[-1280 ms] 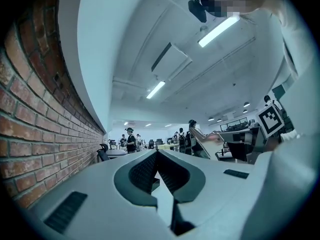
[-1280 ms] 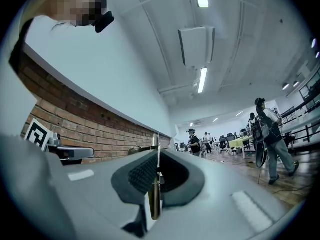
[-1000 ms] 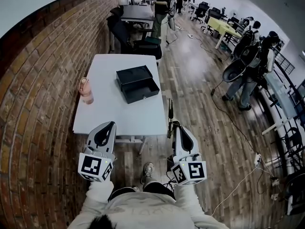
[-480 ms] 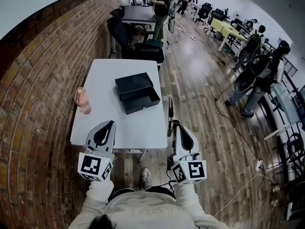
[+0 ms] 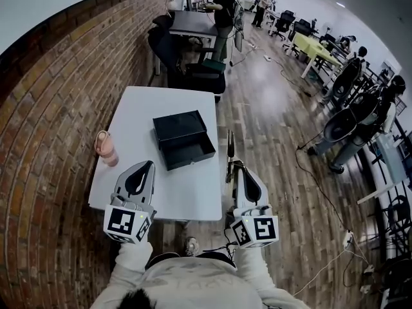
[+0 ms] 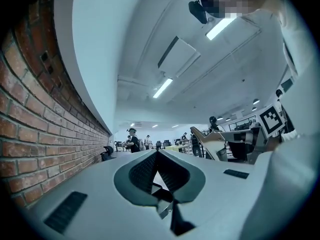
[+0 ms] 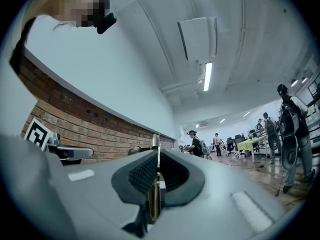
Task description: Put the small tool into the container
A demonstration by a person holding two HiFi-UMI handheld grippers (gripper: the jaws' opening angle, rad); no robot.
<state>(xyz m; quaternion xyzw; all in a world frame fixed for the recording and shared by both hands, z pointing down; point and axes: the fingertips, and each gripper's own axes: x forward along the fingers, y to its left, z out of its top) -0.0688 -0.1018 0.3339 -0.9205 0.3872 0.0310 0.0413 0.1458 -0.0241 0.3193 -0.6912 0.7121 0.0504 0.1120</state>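
The container [image 5: 183, 140] is a black box lying open in the middle of a white table [image 5: 154, 102]. My right gripper [image 5: 235, 167] is off the table's right front corner, over the wooden floor, shut on the small tool [image 5: 230, 148], a thin dark rod standing up past the jaws. In the right gripper view the tool [image 7: 155, 194] shows as a slim metal blade pinched between the pads of the right gripper [image 7: 156, 156]. My left gripper [image 5: 150, 166] hovers over the table's near edge, shut and holding nothing; the left gripper [image 6: 157, 152] points up towards the ceiling.
A pink bottle [image 5: 105, 148] stands at the table's left edge by the brick wall [image 5: 45, 108]. Behind the table are a dark desk [image 5: 193, 24] and chairs. People [image 5: 360, 118] stand on the wooden floor to the right, where a cable [image 5: 315, 172] lies.
The table and the black container have drawn nearer and lower in the head view. Both grippers keep their places in the view, the tool still held in the right one.
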